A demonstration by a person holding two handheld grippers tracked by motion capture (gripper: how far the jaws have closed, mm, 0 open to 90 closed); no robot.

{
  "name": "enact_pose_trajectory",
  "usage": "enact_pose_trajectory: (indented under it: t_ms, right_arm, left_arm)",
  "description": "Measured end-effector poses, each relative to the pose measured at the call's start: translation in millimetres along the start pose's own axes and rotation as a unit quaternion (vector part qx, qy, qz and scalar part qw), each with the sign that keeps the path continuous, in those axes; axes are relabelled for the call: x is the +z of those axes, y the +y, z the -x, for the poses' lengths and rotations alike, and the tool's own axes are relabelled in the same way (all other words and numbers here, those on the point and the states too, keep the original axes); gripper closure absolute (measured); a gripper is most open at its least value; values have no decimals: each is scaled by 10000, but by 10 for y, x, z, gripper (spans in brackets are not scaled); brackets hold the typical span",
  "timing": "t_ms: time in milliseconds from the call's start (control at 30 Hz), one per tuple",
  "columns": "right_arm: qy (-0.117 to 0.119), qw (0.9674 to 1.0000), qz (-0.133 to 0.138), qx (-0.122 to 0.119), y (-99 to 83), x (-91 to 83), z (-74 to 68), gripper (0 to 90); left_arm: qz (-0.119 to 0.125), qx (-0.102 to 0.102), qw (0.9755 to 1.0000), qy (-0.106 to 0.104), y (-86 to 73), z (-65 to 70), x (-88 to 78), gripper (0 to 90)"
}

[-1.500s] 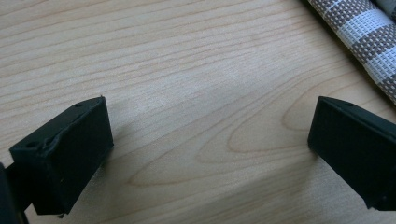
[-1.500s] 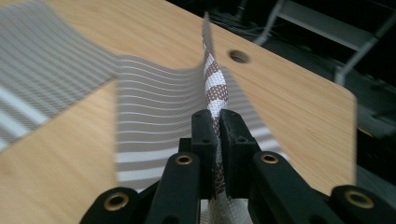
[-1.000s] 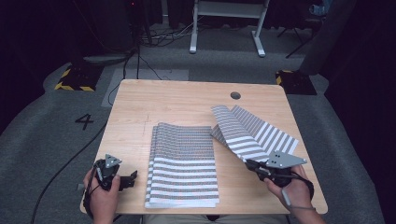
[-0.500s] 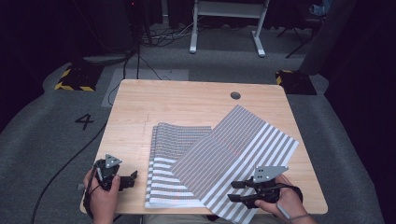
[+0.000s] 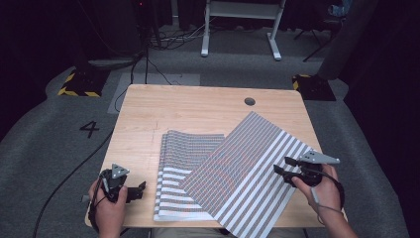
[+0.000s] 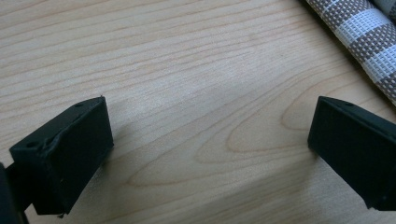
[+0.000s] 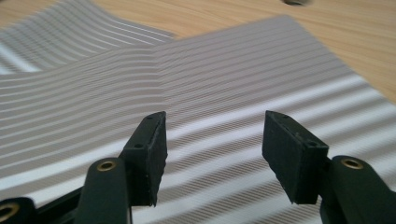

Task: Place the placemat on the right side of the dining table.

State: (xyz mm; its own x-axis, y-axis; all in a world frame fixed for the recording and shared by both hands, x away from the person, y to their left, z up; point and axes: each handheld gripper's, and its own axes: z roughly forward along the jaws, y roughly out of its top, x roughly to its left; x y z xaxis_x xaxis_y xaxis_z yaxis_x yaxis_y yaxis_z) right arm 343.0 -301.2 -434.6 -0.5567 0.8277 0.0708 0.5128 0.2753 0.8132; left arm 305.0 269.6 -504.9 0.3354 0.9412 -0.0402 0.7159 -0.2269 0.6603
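Your right tool (image 5: 283, 165), jaws just opened and empty, has dropped the top striped mat (image 5: 247, 168) askew over the stack (image 5: 181, 163) near the table's (image 5: 198, 106) front edge; squaring it remains. Left tool (image 5: 134, 190) gapes wide, empty.

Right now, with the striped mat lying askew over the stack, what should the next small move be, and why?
Probably bring the right gripper in to take the top mat's near edge again and turn it square with the stack. Its jaws have just been opening, with nothing between them, and that mat lies diagonally across the stack, one corner past the table edge. The left gripper rests open on bare wood.
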Motion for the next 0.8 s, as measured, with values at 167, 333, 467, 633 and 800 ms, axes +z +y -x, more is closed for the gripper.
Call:
enact_pose_trajectory:
  t_ms: [167, 333, 467, 633, 800]
  right_arm:
    - [-530, 9978, -285, 274, -141, 69, 392, 374]
    - [-1067, 9914, -411, 632, -272, 109, 684, 352]
    - [-1422, 9849, -634, 759, -346, 158, 821, 350]
    - [-1566, 9789, -809, 1029, -404, 176, 877, 294]
    - [-1671, 9793, -642, 942, -496, 331, 819, 183]
  left_arm:
    - [-1, 2, 10000, -1, 0, 0, 0, 1]
    - [-2, 11, 10000, -3, 0, -1, 0, 1]
    - [-3, 11, 10000, -3, 0, -1, 0, 1]
    - [-3, 12, 10000, -4, 0, -1, 0, 1]
    - [0, -1, 10000, 6, 0, 3, 0, 1]
